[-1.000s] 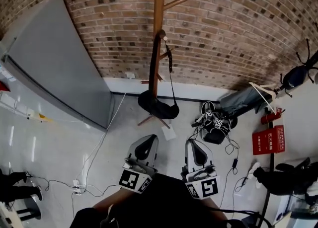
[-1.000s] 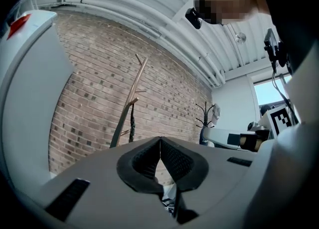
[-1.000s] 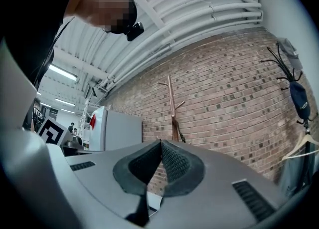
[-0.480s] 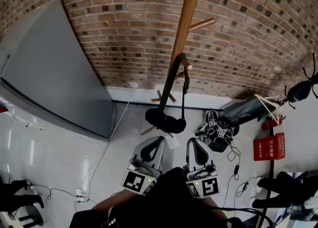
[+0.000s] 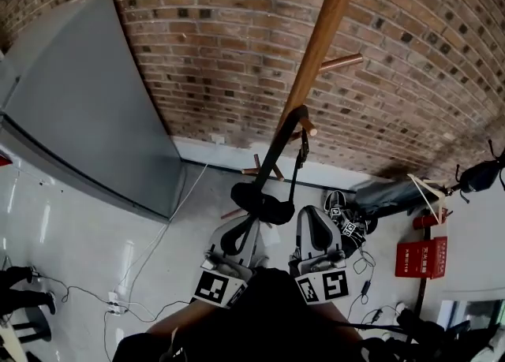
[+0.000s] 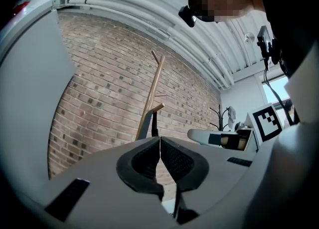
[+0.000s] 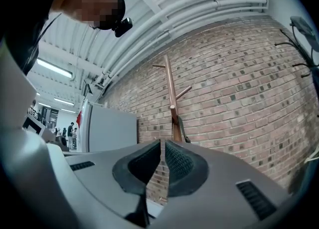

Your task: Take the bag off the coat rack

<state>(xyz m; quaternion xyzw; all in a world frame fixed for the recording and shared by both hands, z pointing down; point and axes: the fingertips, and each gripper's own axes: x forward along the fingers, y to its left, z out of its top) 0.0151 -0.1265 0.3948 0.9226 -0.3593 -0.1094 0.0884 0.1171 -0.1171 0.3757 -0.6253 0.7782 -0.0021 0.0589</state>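
Observation:
A wooden coat rack stands against the brick wall. A black bag hangs by its strap from a peg on the pole. In the head view my left gripper sits just below the bag, shut and empty. My right gripper is beside the bag's right end, also shut with nothing held. The rack and strap show above the left gripper in its own view. The rack shows past the right gripper.
A large grey panel leans against the wall at the left. A black bag and cables lie on the floor to the right. A red sign and a grey folded item sit further right. A white cable runs across the floor.
The view has closed in on the coat rack; the bag now hangs right above my two grippers, which have risen toward it. Both stay shut.

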